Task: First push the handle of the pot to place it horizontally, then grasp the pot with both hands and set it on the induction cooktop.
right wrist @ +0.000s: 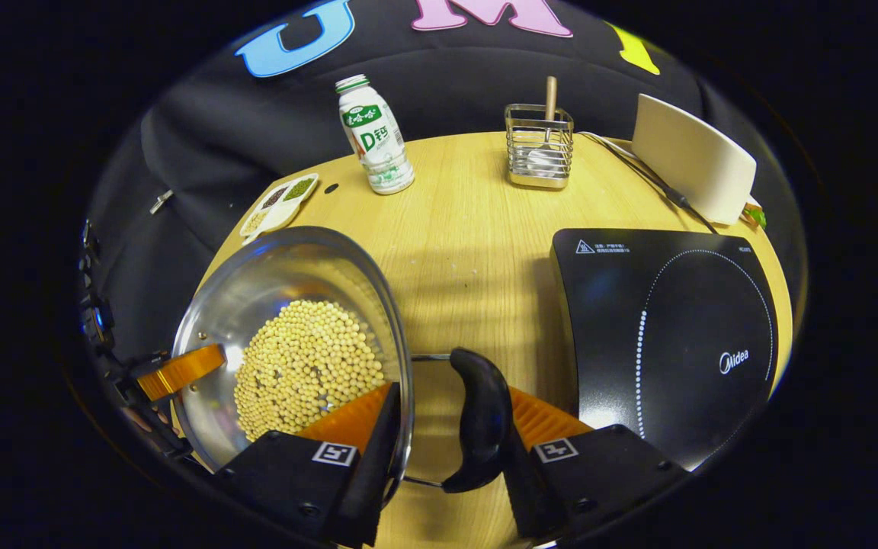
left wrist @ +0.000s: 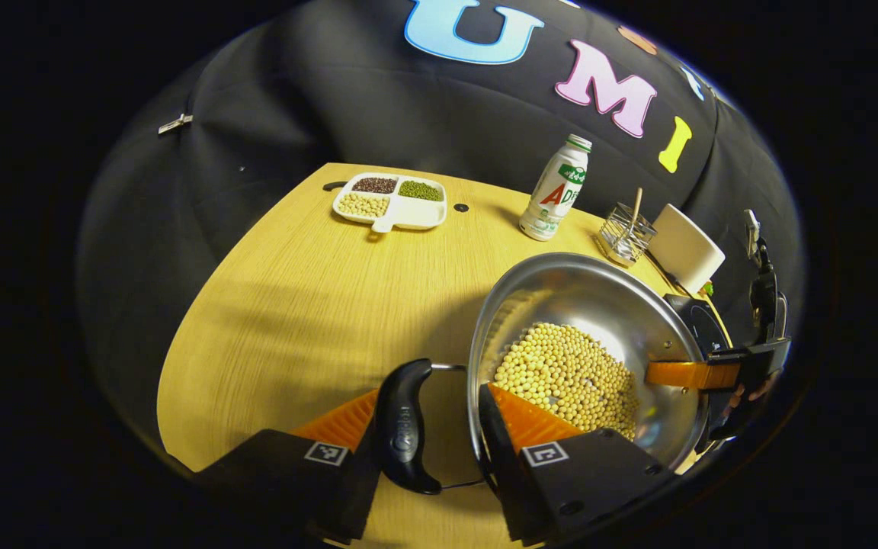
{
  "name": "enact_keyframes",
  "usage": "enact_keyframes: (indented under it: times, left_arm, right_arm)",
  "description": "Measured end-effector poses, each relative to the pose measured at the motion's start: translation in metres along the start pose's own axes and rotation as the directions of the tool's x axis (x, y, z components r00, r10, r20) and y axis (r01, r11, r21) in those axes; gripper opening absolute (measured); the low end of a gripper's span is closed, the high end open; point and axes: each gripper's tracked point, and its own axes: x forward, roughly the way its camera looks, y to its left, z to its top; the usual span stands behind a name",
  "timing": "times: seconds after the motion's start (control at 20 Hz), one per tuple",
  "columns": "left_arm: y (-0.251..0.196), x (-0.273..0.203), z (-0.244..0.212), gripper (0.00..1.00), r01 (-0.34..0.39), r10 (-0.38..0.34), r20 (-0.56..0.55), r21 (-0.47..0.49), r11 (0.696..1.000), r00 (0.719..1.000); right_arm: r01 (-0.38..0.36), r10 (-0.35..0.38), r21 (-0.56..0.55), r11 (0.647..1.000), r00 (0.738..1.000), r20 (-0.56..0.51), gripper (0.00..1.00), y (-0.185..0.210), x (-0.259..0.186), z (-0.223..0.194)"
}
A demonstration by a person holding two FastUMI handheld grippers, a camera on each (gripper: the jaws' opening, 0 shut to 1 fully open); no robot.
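The steel pot (right wrist: 294, 343), filled with pale beans (right wrist: 306, 366), is seen just beside the induction cooktop (right wrist: 668, 335), on its left, over bare table (right wrist: 469, 229). Its right side handle (right wrist: 481, 415) and the rim wall are spanned by the right gripper (right wrist: 447, 423); whether both fingers press cannot be told. The pot's left handle (left wrist: 405, 427) and rim are straddled likewise by the left gripper (left wrist: 427, 427), grip equally unclear. Behind the cooktop a wire holder (right wrist: 538, 149) and a bottle (right wrist: 374, 137) are stood.
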Motion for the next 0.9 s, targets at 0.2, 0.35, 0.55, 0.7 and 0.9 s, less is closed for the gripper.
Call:
enact_keyframes:
  times: [0.2,0.35,0.55,0.7,0.9]
  left_arm:
    - [0.001,0.001,-0.001,0.67,0.004,-0.004,-0.006,0.009,1.000,1.000]
    - [0.000,0.001,-0.001,0.65,0.006,-0.006,-0.007,0.002,1.000,1.000]
    - [0.001,0.000,-0.002,0.64,-0.004,0.004,-0.015,0.009,1.000,1.000]
    - [0.000,0.000,-0.003,0.63,-0.009,0.009,-0.018,-0.004,1.000,1.000]
    - [0.000,-0.007,-0.008,0.63,-0.022,0.021,-0.030,-0.032,0.999,0.999]
  right_arm:
    - [0.000,0.000,0.011,1.000,1.000,-0.005,0.65,0.001,0.002,-0.001]
    - [-0.004,0.004,0.018,1.000,1.000,-0.005,0.63,0.002,0.000,-0.001]
    - [0.002,-0.002,0.027,1.000,1.000,0.004,0.61,0.002,0.000,-0.001]
    - [0.000,-0.001,0.009,1.000,1.000,0.020,0.61,0.004,-0.002,0.002]
    - [-0.005,0.006,-0.019,1.000,1.000,0.030,0.56,0.008,-0.010,0.004]
